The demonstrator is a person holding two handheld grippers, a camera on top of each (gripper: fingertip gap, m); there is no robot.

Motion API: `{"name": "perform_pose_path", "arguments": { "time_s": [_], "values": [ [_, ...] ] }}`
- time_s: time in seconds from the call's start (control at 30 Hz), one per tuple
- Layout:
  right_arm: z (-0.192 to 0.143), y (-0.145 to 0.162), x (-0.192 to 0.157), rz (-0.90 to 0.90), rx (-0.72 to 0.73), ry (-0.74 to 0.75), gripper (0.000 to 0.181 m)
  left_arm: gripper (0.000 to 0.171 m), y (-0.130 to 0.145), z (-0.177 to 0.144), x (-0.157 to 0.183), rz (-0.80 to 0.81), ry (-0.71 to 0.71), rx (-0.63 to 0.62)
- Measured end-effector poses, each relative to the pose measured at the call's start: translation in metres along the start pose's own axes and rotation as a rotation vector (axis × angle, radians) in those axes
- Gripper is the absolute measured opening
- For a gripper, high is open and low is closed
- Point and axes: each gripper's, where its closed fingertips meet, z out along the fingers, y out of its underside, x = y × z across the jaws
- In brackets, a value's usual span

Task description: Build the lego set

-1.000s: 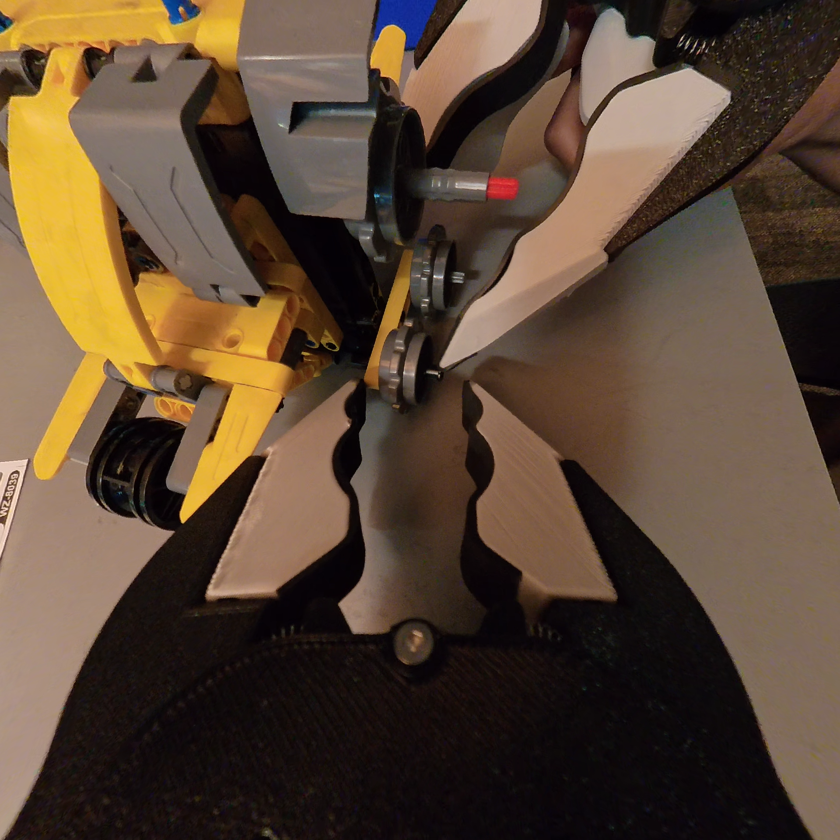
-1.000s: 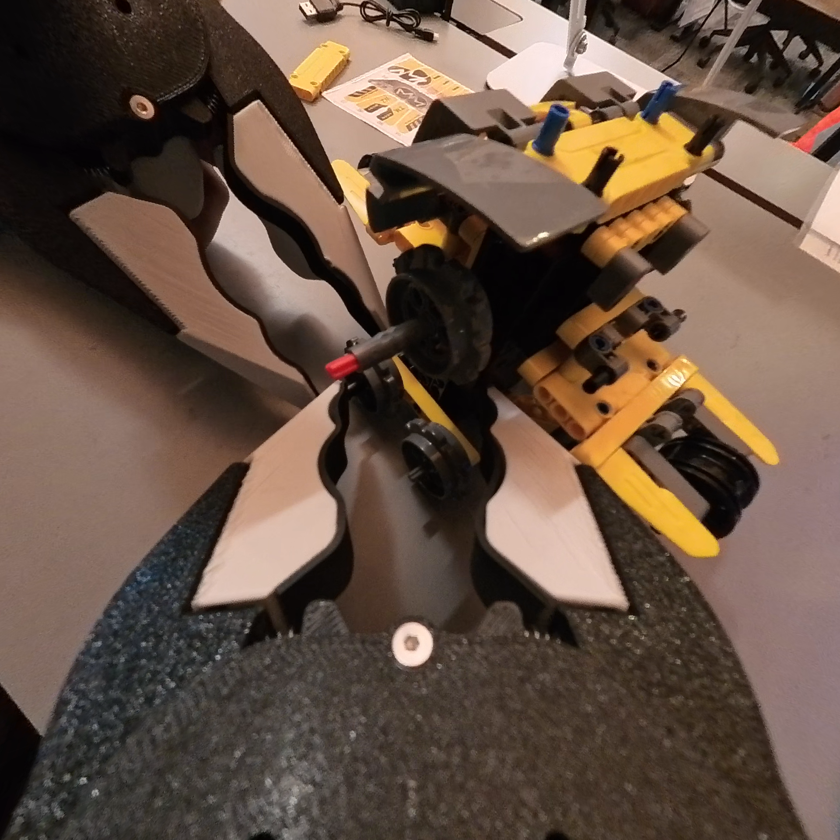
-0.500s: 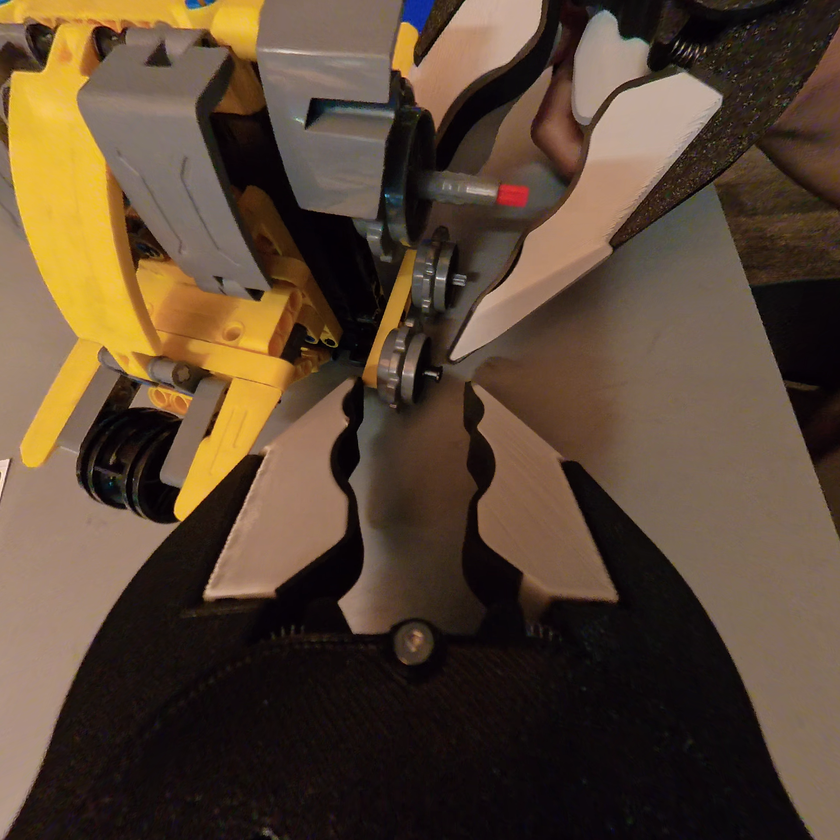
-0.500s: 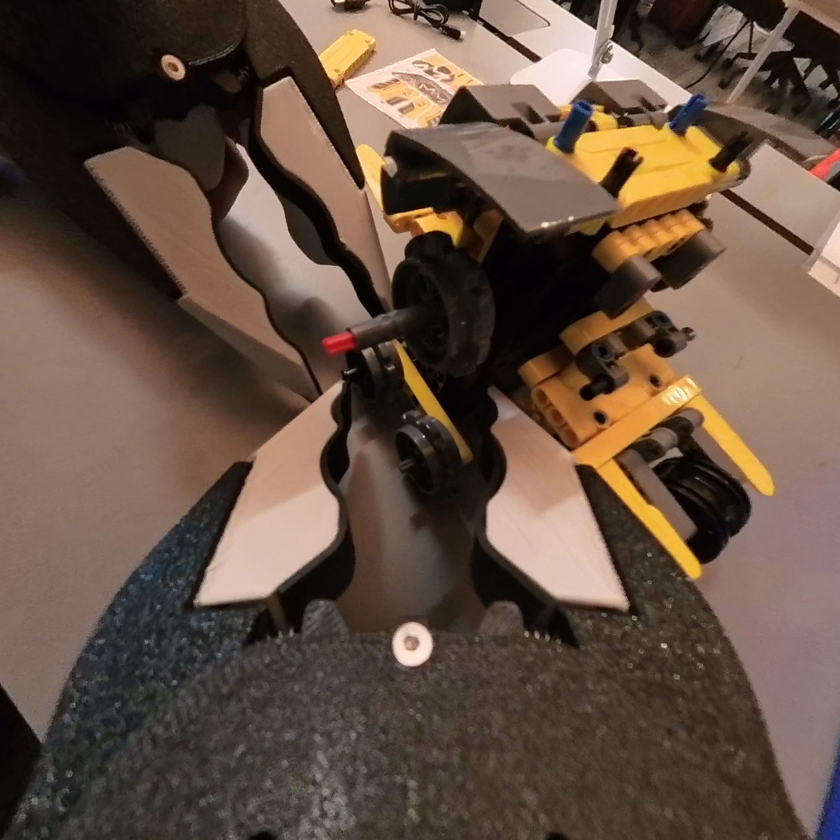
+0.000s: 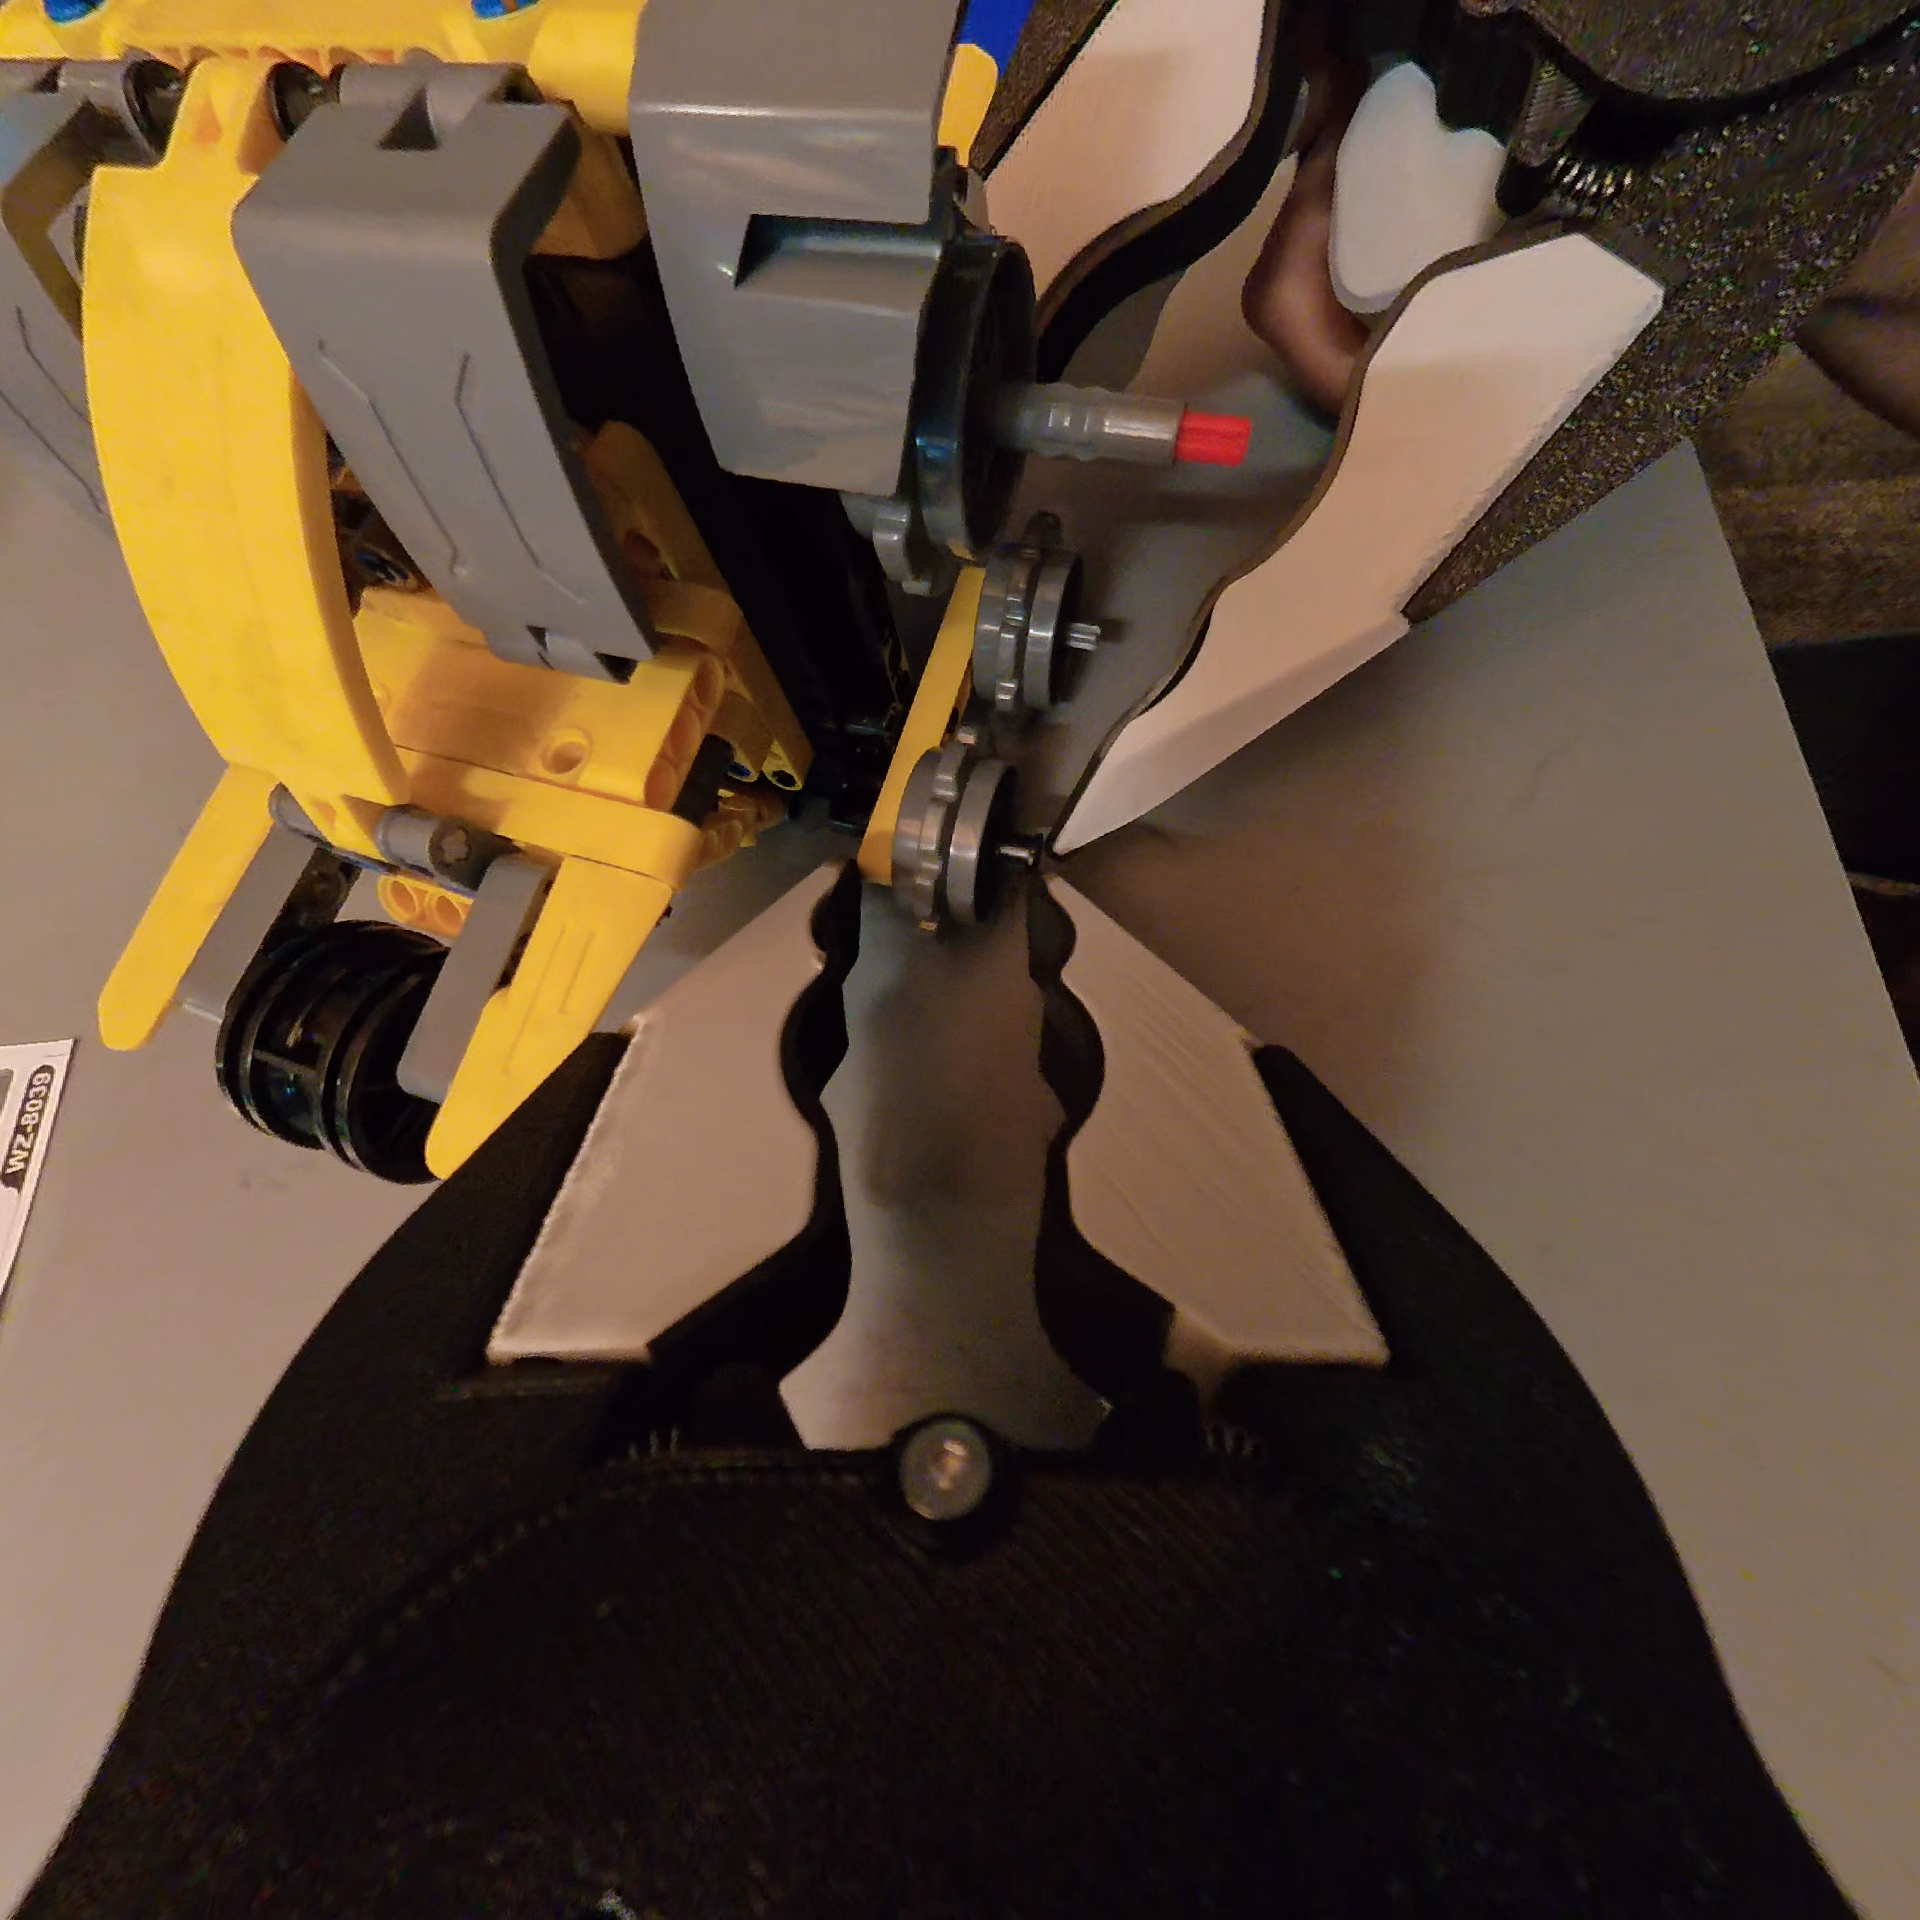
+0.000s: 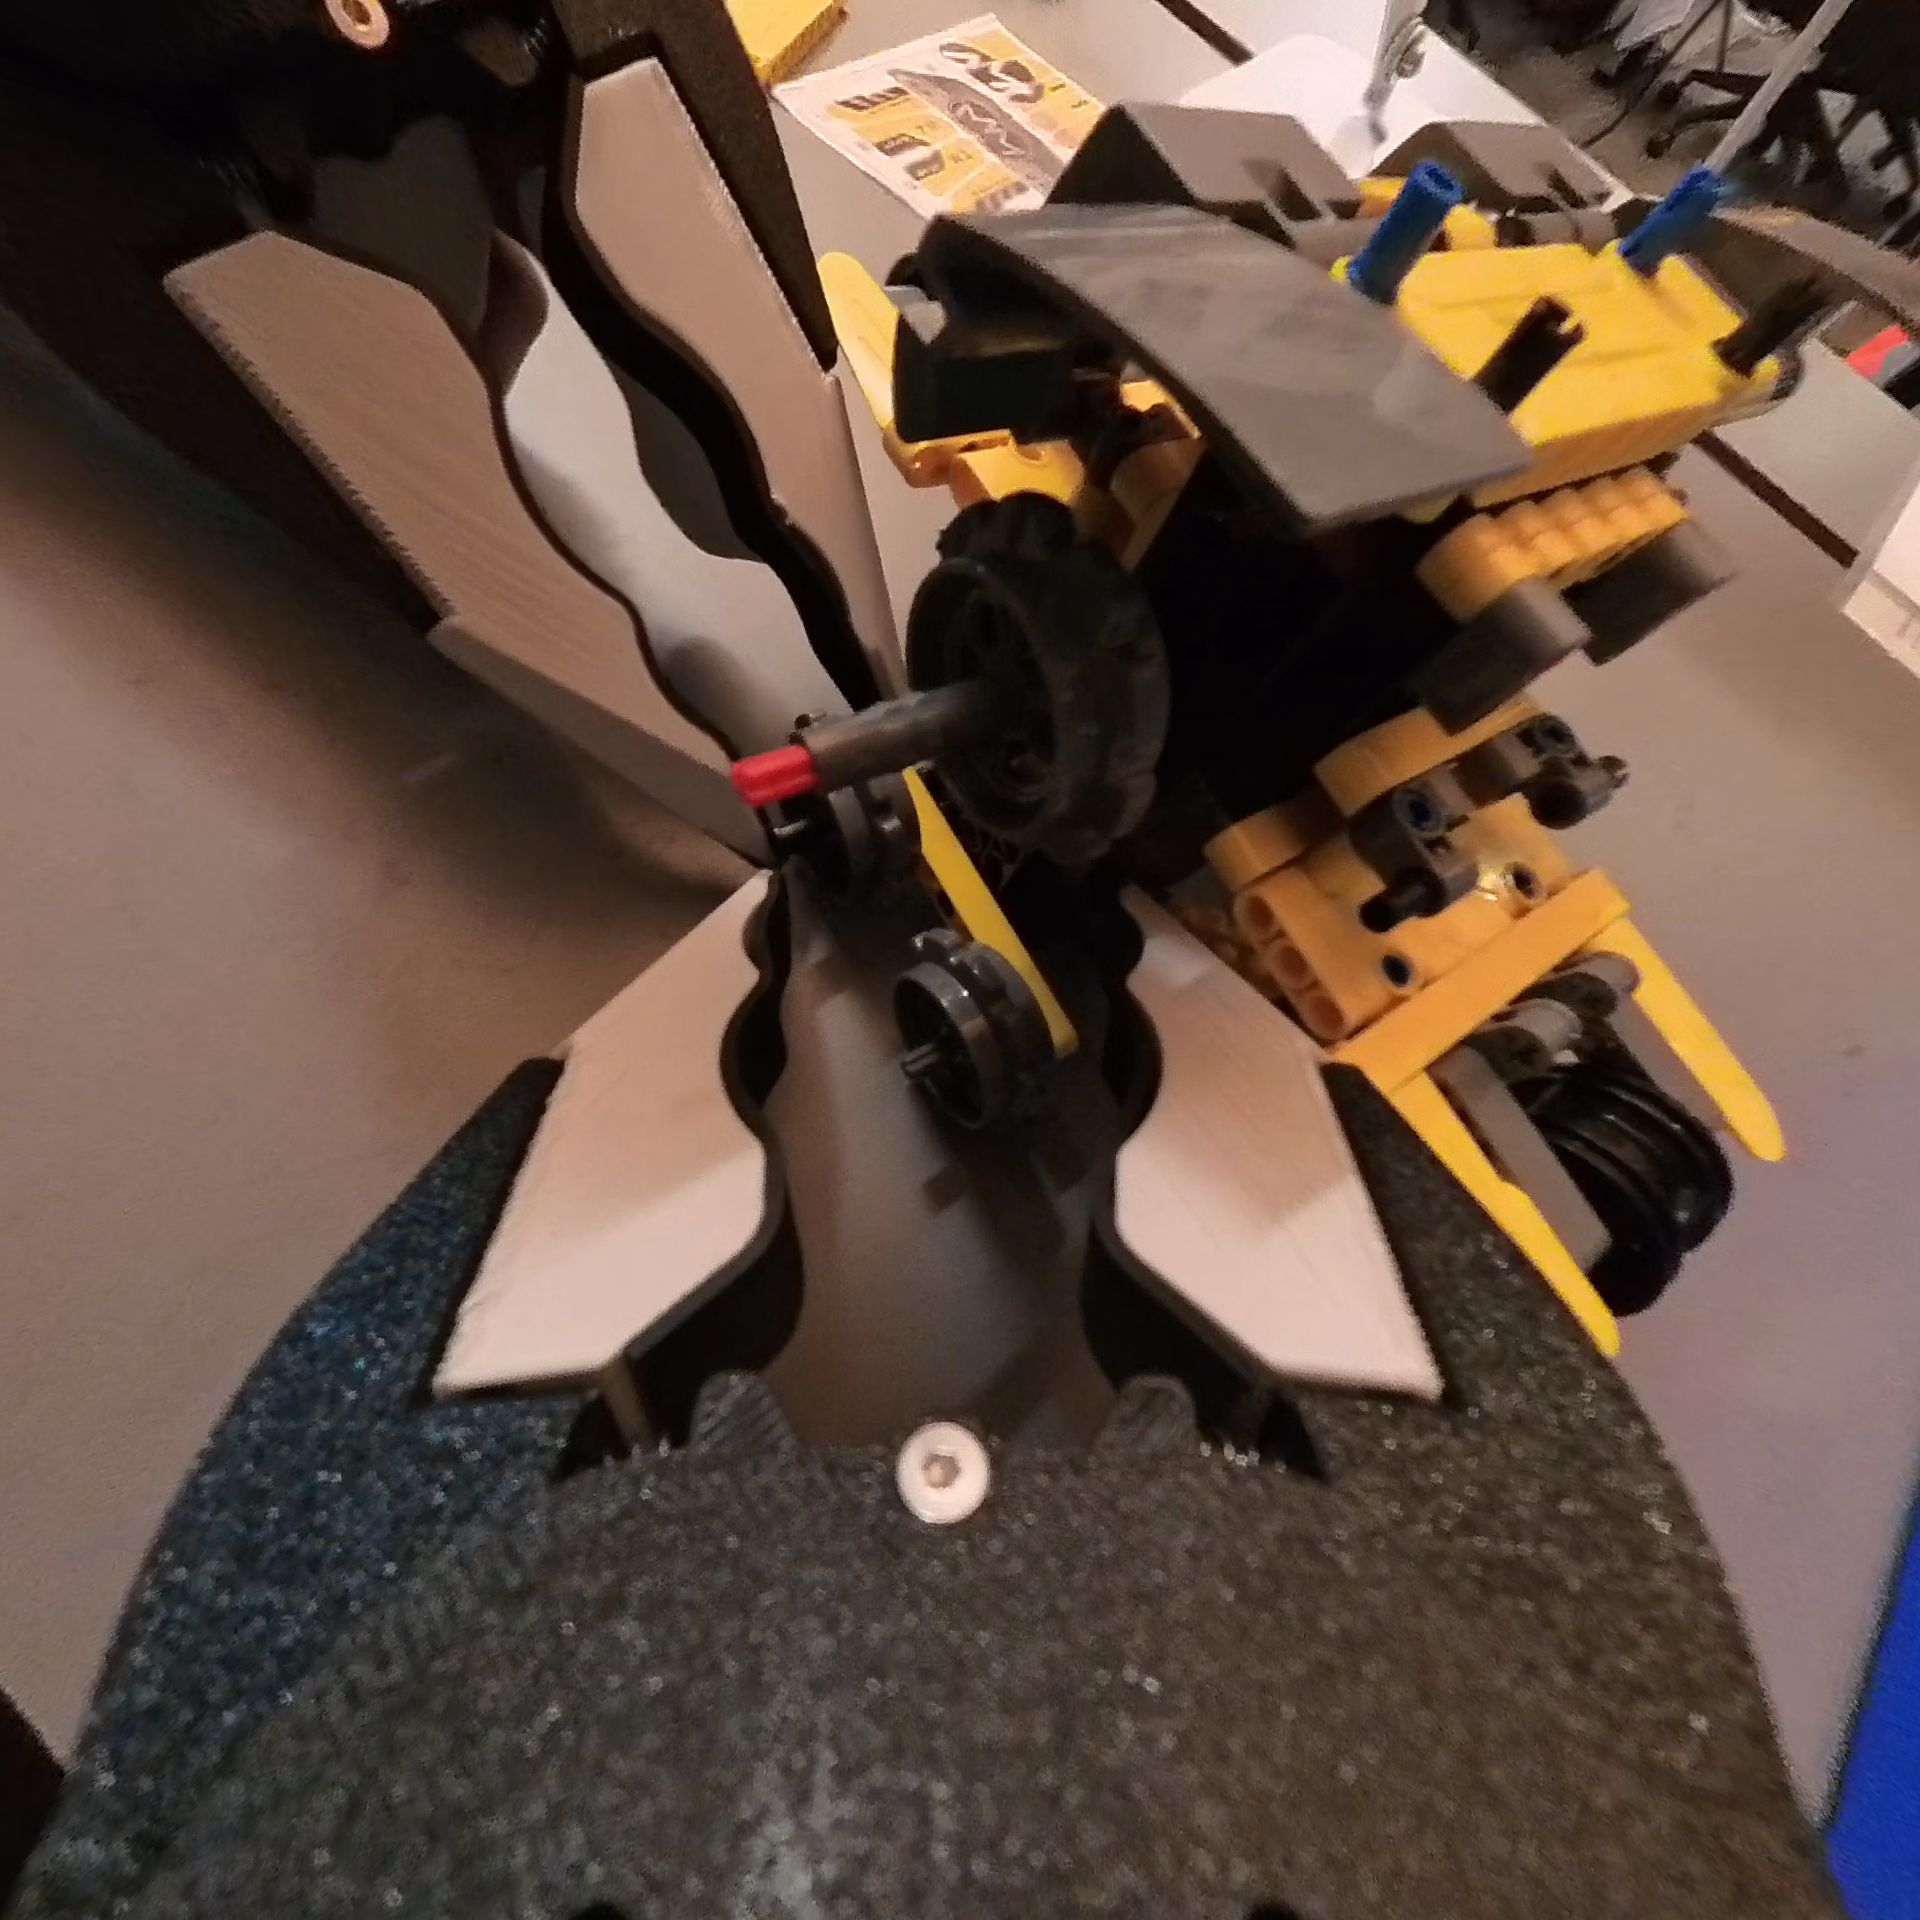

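1. Left wrist view, 9 o'clock edge: a printed sheet (image 5: 31, 1143) lies flat on the grey table (image 5: 1455, 1091), just beside the model's black front roller (image 5: 322, 1049).
2. From 9 to 12 o'clock: the yellow brick-built vehicle (image 5: 260, 520) stands on the table, with its grey body panels (image 5: 436, 395) facing the camera.
3. At 12 o'clock: a large black wheel (image 5: 971, 384) carries a grey axle with a red tip (image 5: 1210, 442), which projects toward 3 o'clock.
4. Centre: two small grey wheels sit on a thin yellow beam. The near small wheel (image 5: 951, 842) lies between the tips of the left gripper (image 5: 940, 894). Its jaws stand apart and clamp nothing; whether a tip touches the wheel cannot be told.
5. From 1 to 2 o'clock: the right gripper (image 6: 951, 894) enters the left wrist view, also spread wide and holding nothing. One of its fingertips (image 5: 1070, 831) meets the near wheel's pin.
6. Right wrist view, centre: the far small wheel (image 6: 956, 1008) sits inside the right gripper's gap, clear of both fingers. The vehicle fills 12 to 4 o'clock.
7. Handling, as a judgement: the small wheels ride on thin pins on a slim beam, so a squeeze square across a wheel's flat faces would hold better than one on the toothed rim, and a sideways pull could bend the beam.
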Motion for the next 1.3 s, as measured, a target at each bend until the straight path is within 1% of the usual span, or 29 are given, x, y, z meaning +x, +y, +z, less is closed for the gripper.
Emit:
{"name": "perform_pose_path", "arguments": {
  "time_s": [0.07, 0.13, 0.47, 0.57, 0.63, 0.73, 1.2, 1.3],
  "values": [
    [-0.0001, -0.0001, 0.0001, 0.004, 0.001, -0.002, 0.06, 0.033, -0.0001, -0.0002, 0.0026, 0.007, 0.016, 0.001],
    [-0.0003, -0.0002, 0.0003, 0.009, 0.002, -0.004, 0.059, 0.036, 0.0001, -0.0003, 0.0036, 0.01, 0.022, 0.001],
    [-0.0007, -0.0005, -0.0007, 0.021, 0.006, -0.017, 0.06, 0.034, 0.0004, -0.0003, 0.0035, 0.01, 0.021, 0.002],
    [-0.0011, -0.0006, -0.0014, 0.024, 0.008, -0.024, 0.061, 0.039, 0.0004, -0.0005, 0.006, 0.012, 0.04, 0.004],
    [-0.0012, -0.0009, -0.0012, 0.03, 0.011, -0.028, 0.061, 0.039, 0.0004, -0.0006, 0.0062, 0.012, 0.042, 0.004],
    [-0.0014, -0.001, -0.0008, 0.038, 0.013, -0.029, 0.06, 0.038, 0.0003, -0.0004, 0.0056, 0.014, 0.036, 0.005],
    [-0.0017, -0.0012, -0.0003, 0.076, 0.016, -0.05, 0.06, 0.02, -0.0007, 0.0015, -0.0012, 0.027, -0.031, 0.006],
    [-0.0014, -0.0008, 0.0002, 0.092, 0.013, -0.061, 0.06, 0.02, -0.0007, 0.0023, -0.0016, 0.038, -0.048, 0.002]
  ]
}}
